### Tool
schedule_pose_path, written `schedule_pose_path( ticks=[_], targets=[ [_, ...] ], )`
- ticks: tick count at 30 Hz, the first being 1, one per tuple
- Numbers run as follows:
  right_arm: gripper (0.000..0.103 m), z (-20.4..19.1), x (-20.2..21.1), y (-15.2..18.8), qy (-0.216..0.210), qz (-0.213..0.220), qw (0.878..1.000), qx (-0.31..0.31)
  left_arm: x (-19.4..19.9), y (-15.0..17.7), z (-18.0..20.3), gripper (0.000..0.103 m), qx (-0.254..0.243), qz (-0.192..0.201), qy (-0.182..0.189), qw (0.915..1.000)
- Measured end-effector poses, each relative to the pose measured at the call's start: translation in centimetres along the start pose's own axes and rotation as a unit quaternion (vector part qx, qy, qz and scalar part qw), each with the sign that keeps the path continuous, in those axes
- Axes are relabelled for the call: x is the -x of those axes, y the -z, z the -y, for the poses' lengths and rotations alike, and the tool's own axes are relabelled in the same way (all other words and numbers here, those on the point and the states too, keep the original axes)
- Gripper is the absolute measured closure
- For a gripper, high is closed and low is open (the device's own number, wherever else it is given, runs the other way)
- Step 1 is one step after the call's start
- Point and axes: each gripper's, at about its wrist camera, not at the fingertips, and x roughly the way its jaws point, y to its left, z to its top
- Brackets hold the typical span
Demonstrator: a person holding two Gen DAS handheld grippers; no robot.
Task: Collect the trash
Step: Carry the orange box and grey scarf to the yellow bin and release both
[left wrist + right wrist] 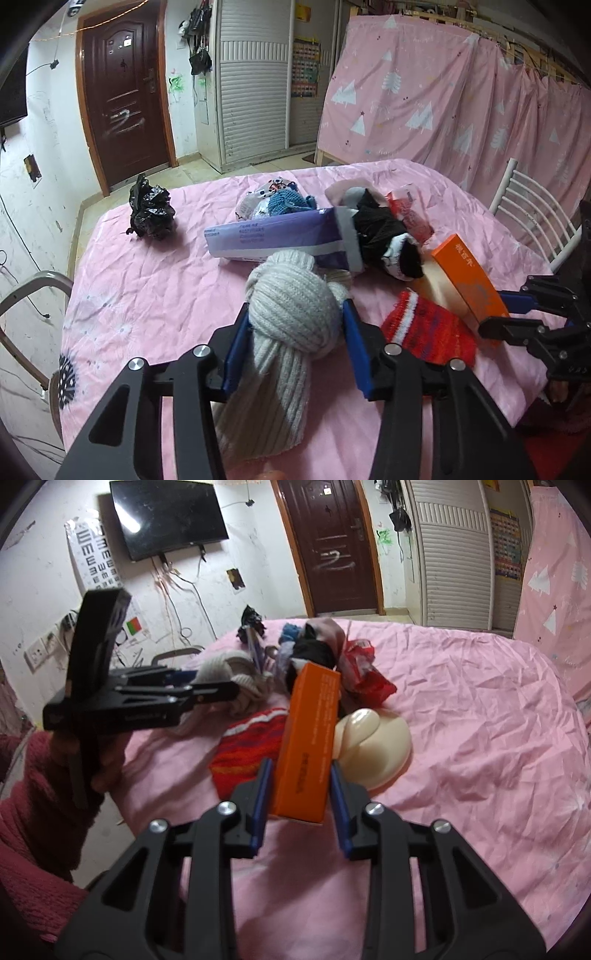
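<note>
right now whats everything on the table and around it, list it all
knotted sock: 1, grey, near edge, between left pads
orange box: 1, orange, tilted, in right grip
red sock: 1, red striped, beside orange box
purple box: 1, purple, table middle
black bag: 1, black, crumpled, far left
cream dish: 1, cream, right of orange box
clothes pile: several, black, blue, red, centre
table: 1, pink cover
door: 1, brown, behind
left gripper: black, blue pads
right gripper: black, blue pads
</note>
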Motion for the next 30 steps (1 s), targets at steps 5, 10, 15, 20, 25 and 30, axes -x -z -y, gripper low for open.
schedule_pose_path(
  ticks=[5,10,15,20,25,30],
  targets=[
    [0.074,0.6,0.8,-0.2,-0.001,0.015,1.000,-0.008,2.7,-0.4,1.7,0.065,-0.004,0.034,0.000,0.9994],
    [0.074,1.4,1.9,-0.2,-0.001,0.032,0.999,-0.017,5.4,-1.6,3.7,0.065,-0.014,0.068,0.003,0.9976],
    [0.074,2.6,3.6,-0.3,0.005,0.055,0.998,-0.030,6.8,-2.9,6.2,0.065,-0.030,0.089,0.008,0.9955],
    [0.074,4.8,5.5,-0.3,0.019,0.081,0.995,-0.048,6.6,-4.4,8.7,0.065,-0.045,0.098,0.021,0.9940],
    [0.074,7.6,7.9,0.0,0.038,0.106,0.991,-0.073,6.1,-5.8,11.9,0.065,-0.064,0.104,0.039,0.9918],
    [0.074,10.8,10.4,0.8,0.061,0.130,0.985,-0.099,5.0,-7.4,15.6,0.065,-0.083,0.102,0.060,0.9895]
  ],
)
